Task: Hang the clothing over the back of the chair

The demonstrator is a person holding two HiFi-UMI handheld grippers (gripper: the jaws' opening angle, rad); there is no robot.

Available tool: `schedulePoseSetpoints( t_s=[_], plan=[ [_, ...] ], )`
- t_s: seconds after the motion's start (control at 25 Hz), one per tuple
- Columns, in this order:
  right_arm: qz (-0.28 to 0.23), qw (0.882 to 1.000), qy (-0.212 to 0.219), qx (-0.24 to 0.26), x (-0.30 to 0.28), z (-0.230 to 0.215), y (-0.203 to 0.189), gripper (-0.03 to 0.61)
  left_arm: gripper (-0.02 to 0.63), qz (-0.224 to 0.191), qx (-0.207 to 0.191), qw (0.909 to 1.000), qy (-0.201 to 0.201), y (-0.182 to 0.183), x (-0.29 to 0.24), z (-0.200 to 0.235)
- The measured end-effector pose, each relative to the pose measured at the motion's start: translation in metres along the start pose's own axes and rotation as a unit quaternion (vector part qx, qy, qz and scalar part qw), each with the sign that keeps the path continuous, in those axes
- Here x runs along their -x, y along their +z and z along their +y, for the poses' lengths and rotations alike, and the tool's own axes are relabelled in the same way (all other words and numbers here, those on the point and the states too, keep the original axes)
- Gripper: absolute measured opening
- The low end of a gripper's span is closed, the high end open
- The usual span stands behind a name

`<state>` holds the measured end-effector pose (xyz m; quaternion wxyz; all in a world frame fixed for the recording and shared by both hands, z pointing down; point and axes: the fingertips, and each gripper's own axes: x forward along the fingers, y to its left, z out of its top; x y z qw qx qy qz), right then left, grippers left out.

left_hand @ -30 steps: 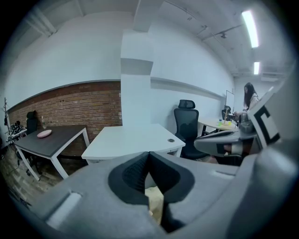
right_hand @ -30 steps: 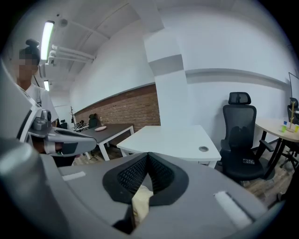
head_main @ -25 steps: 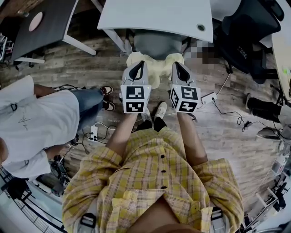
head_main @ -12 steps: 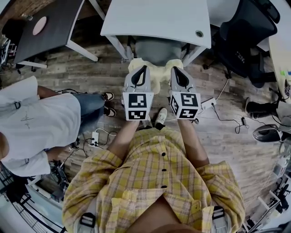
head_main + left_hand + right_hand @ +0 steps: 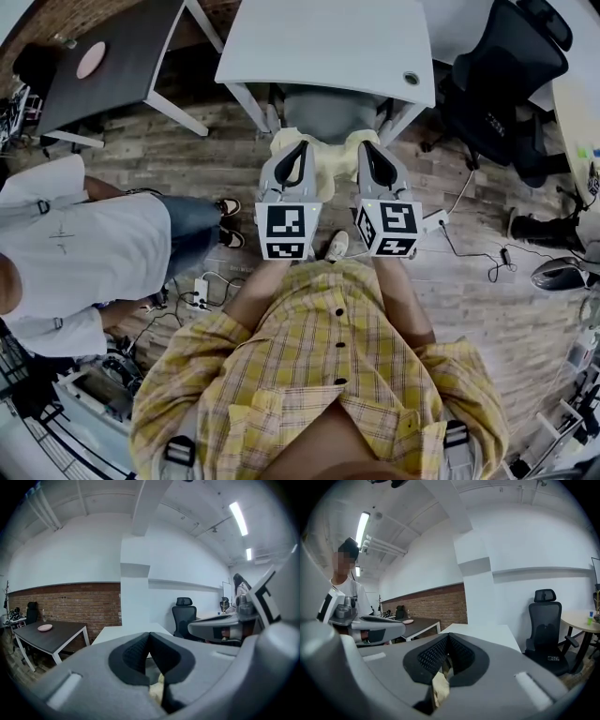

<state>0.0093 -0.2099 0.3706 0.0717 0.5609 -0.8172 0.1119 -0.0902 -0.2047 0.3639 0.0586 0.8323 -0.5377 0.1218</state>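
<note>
A pale yellow piece of clothing (image 5: 327, 157) hangs between my two grippers, in front of a grey chair (image 5: 328, 108) tucked under a white table. My left gripper (image 5: 301, 146) is shut on the clothing's left part; in the left gripper view the yellow fabric (image 5: 156, 692) shows below the closed jaws of the left gripper (image 5: 149, 635). My right gripper (image 5: 365, 147) is shut on the right part, with the fabric (image 5: 439, 687) pinched under the closed jaws of the right gripper (image 5: 448, 637). Both point forward, side by side, just short of the chair.
The white table (image 5: 328, 37) stands over the chair. A dark table (image 5: 117, 56) with a pink plate is at the back left, a black office chair (image 5: 506, 75) at the right. A person in a white shirt (image 5: 80, 253) stands at my left. Cables and a power strip (image 5: 196, 284) lie on the floor.
Both grippers have risen together with the yellow clothing held between them, staying side by side in front of the chair. Their jaws have stayed shut.
</note>
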Motion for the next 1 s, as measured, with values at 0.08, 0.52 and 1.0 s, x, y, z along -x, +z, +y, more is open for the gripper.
schedulePoseSetpoints(
  t_s=[0.08, 0.52, 1.0],
  plan=[
    [-0.006, 1.0, 0.002, 0.0, 0.004, 0.004, 0.004, 0.003, 0.002, -0.005, 0.0, 1.0, 0.0, 0.003, 0.004, 0.0],
    [-0.024, 1.0, 0.01, -0.004, 0.018, 0.011, 0.012, 0.003, 0.002, -0.031, 0.003, 0.9995, 0.0, 0.014, 0.016, -0.002],
    [-0.046, 0.999, 0.005, -0.005, 0.019, 0.001, 0.022, 0.003, 0.002, -0.04, -0.009, 0.9991, 0.006, 0.018, 0.014, -0.005]
  ],
)
